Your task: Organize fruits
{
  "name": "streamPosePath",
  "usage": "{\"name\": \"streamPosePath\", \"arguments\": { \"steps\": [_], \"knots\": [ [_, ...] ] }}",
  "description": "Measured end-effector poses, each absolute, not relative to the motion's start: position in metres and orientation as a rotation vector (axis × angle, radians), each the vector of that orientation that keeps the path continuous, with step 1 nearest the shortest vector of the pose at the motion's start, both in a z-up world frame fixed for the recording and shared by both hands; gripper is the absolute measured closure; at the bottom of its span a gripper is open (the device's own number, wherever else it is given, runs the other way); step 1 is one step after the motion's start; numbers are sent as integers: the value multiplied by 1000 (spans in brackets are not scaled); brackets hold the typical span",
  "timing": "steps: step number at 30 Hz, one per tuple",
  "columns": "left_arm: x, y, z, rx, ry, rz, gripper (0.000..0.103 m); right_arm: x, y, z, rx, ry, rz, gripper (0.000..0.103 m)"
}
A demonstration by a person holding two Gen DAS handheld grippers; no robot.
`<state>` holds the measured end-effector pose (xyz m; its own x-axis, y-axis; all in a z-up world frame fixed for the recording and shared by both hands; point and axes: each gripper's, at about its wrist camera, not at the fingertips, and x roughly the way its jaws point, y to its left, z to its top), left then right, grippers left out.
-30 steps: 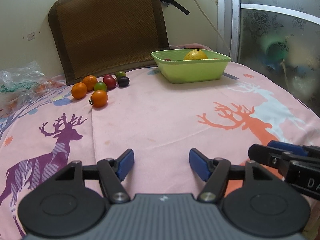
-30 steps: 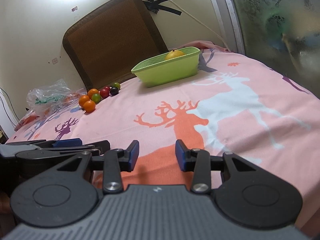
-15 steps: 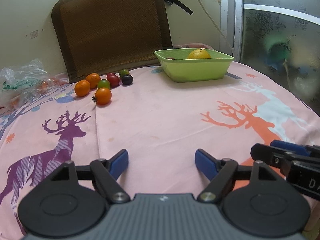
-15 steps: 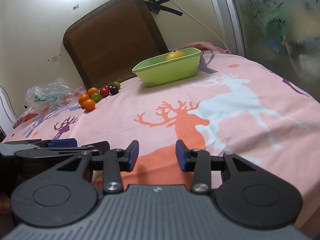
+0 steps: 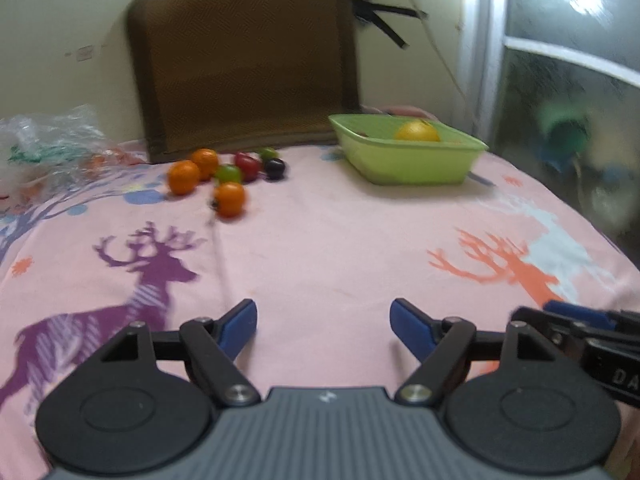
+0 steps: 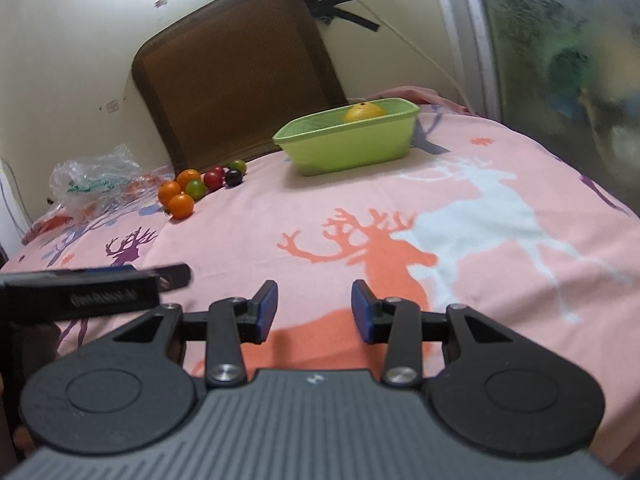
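Fruits sit in a little bunch on the pink deer cloth, close to the brown cushion. I see three orange ones, two green, one red and one dark. One yellow fruit is inside the green tub, which stands well apart from the bunch. My left gripper has its blue fingers spread wide, with nothing between them. My right gripper is spread too, and holds nothing. Both hang low over the cloth, far from the bunch.
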<state>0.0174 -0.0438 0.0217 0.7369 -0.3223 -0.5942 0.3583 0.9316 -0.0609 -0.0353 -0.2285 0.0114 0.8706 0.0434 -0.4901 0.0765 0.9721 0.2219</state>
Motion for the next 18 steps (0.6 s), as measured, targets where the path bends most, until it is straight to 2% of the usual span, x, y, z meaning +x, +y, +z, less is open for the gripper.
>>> {"name": "streamPosePath", "arguments": {
  "steps": [10, 18],
  "knots": [
    [95, 45, 45, -102, 643, -297, 31, 45, -180, 28, 104, 567, 208, 60],
    [179, 50, 49, -7, 631, -322, 30, 123, -141, 27, 63, 601, 305, 59]
  ]
}}
